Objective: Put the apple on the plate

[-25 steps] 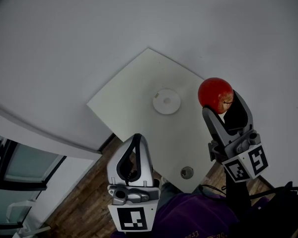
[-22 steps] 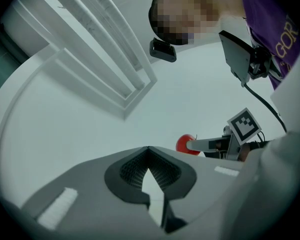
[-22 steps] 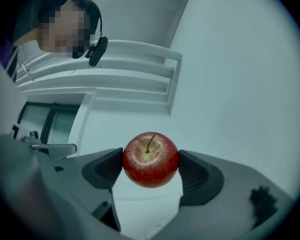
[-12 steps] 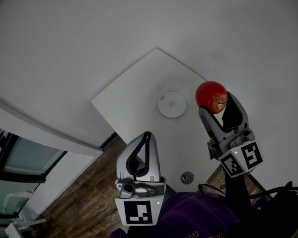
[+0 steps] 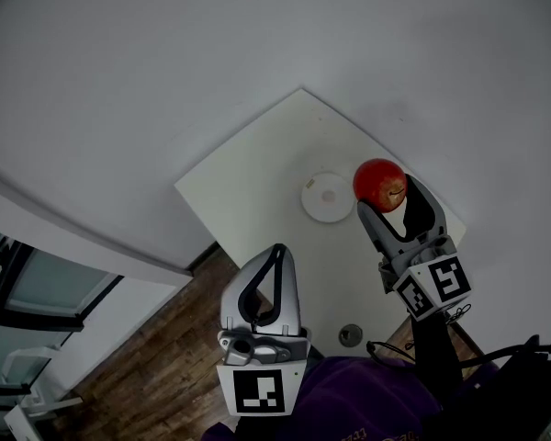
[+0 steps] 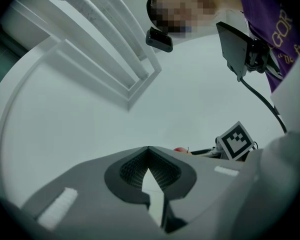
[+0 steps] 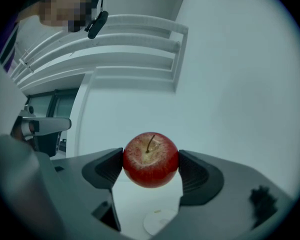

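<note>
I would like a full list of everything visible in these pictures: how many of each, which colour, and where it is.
apple: one, red, held in the air over the table, near the plate
plate: one, white, small and round, on the table, nothing on it
table: one, pale cream, square top, middle of the head view
round fitting: one, grey, at the table's near edge
floor: brown wood, left of the table
purple garment: one, on the person, bottom edge of the head view
left claw: one, grey, shut and empty, at the table's near left edge
right claw: one, grey, shut on the apple
</note>
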Demonstrator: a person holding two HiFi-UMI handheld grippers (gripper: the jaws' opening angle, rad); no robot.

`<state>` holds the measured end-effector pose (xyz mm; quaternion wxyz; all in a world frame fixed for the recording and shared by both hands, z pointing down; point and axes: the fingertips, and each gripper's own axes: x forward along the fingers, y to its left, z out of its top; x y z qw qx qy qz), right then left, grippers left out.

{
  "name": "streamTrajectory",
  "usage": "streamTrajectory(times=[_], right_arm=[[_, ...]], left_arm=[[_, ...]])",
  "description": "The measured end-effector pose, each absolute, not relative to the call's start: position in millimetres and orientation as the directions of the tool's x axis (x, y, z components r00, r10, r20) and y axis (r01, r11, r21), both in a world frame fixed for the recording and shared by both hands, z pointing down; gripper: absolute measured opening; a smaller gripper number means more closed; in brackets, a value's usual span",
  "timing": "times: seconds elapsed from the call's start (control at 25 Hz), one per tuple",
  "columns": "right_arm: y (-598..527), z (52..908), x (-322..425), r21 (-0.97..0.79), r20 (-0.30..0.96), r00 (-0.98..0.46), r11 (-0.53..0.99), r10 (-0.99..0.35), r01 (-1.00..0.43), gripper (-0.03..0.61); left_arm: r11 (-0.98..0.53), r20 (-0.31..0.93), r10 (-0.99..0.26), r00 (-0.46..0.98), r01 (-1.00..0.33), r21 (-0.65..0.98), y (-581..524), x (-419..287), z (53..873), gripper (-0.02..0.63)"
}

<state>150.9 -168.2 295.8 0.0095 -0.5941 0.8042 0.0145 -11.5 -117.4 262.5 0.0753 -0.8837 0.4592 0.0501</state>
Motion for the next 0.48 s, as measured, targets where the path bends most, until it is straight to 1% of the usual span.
streamTrajectory(times=[0.32, 0.48], right_arm=[[-179.4, 316.0, 139.5, 0.018, 0.04, -0.307, 0.308, -0.951, -0.951, 0.353], [-182.2, 336.5, 141.7, 0.012, 0.086, -0.291, 0.293, -0.953, -0.956, 0.353]], left_arm=[[-0.553, -0.128, -0.821, 0.557, -0.831, -0.068, -121.9, -24.4, 266.7, 0.006], [-0.551, -0.114, -0.825, 0.554, -0.832, -0.063, -119.4, -26.6, 268.9, 0.006]])
